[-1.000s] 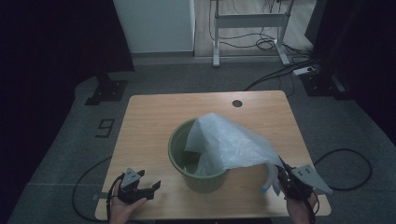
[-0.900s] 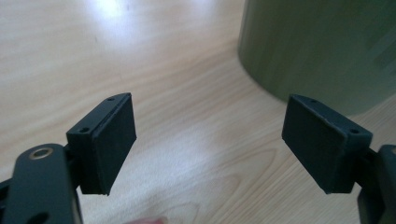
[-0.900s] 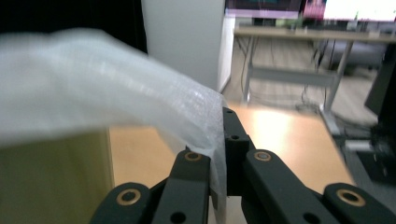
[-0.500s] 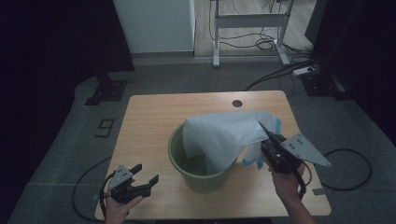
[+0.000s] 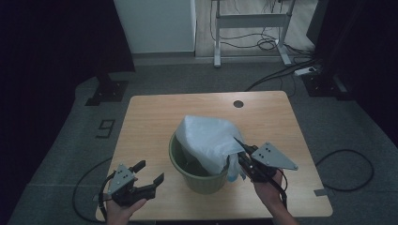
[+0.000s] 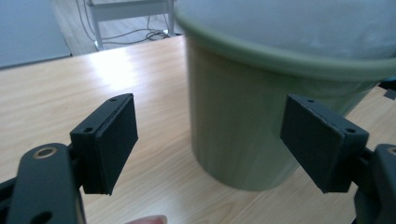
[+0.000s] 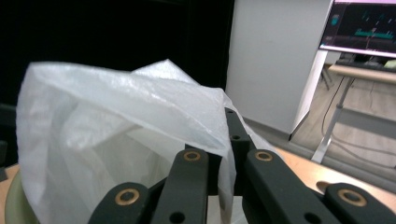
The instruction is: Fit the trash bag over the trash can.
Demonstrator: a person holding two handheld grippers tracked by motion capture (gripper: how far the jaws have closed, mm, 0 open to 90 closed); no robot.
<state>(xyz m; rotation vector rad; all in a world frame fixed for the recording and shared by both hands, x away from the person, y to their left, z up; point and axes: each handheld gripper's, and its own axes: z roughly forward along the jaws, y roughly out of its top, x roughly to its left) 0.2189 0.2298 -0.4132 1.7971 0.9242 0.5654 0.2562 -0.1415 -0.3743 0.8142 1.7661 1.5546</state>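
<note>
The right gripper (image 5: 240, 149), fingers clenched on the thin white plastic bag (image 5: 211, 140), has carried it back over the round green plastic bin (image 5: 195, 180), so lining looks close; the left gripper (image 5: 149, 172) waits released on the worktop (image 5: 155, 117).

A laboratory or recording studio was indicated rather than a home. A single light wooden table (image 5: 155, 122) with a cable hole (image 5: 238, 103) was set on grey carpet (image 5: 75, 154), where a number marker (image 5: 106, 128) had been fixed. Dark drapes (image 5: 51, 42) were hung at both sides. Cables (image 5: 267, 44) and a power strip (image 5: 307, 71) were left on the floor beneath a metal desk frame (image 5: 248, 21) (a lit monitor (image 7: 364, 25) was seen beyond).
</note>
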